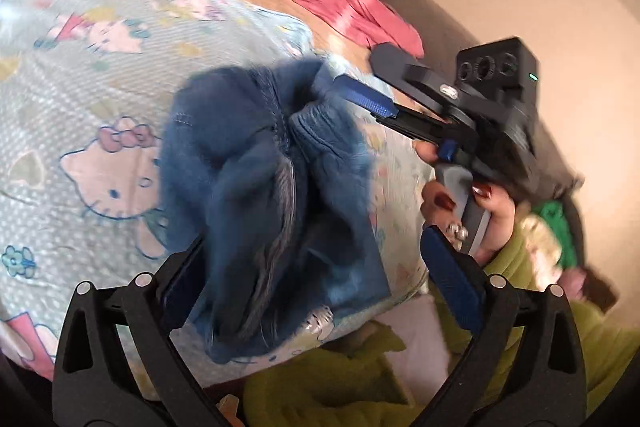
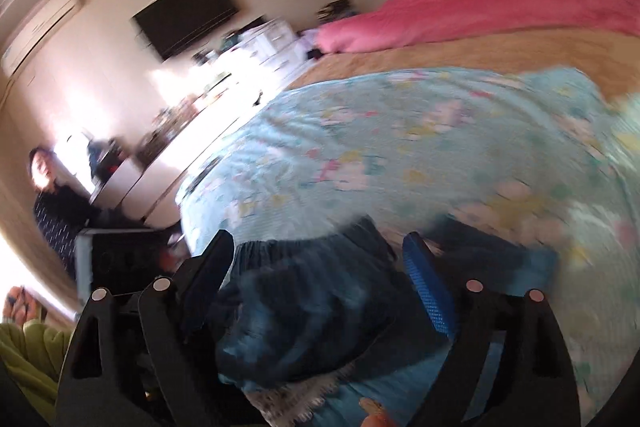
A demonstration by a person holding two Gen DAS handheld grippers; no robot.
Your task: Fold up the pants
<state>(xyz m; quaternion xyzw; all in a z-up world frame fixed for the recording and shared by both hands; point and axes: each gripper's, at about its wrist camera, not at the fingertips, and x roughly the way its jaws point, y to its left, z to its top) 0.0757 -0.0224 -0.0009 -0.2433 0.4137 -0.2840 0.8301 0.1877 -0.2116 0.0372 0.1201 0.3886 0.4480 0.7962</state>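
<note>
Both gripper sets have their jaws spread wide around crumpled blue fabric. From the left wrist view, the left gripper [image 1: 316, 267] stands open, its black finger on one side and its ribbed blue pad on the other, with the pants [image 1: 264, 195] bunched between them; whether either finger actually presses the cloth I cannot tell. The pants are soft, dark blue denim-like fabric, heaped in thick folds with a stitched seam and a gathered, elastic-looking waistband showing. They lie on the bed, on a pale blue quilted bedspread [image 1: 80, 75] printed with cartoon cats, bows and small flowers.

The right gripper [image 1: 360, 95] reaches in from the far side, its textured blue pad touching the waistband edge, held by a hand [image 1: 472, 211] with dark red nails and a ring. In the right wrist view, the right gripper [image 2: 320, 267] is also spread wide, with the ruffled waistband of the pants [image 2: 320, 307] lying between its fingers; the picture is blurred.

Beyond the bedspread [image 2: 400, 147] a tan blanket [image 2: 460, 55] covers the bed, with a rumpled pink cover [image 2: 480, 3] further back. Olive-green fabric [image 1: 340, 387] sits at the near edge. A dark flat screen [image 2: 184, 15] hangs on the cream wall.
</note>
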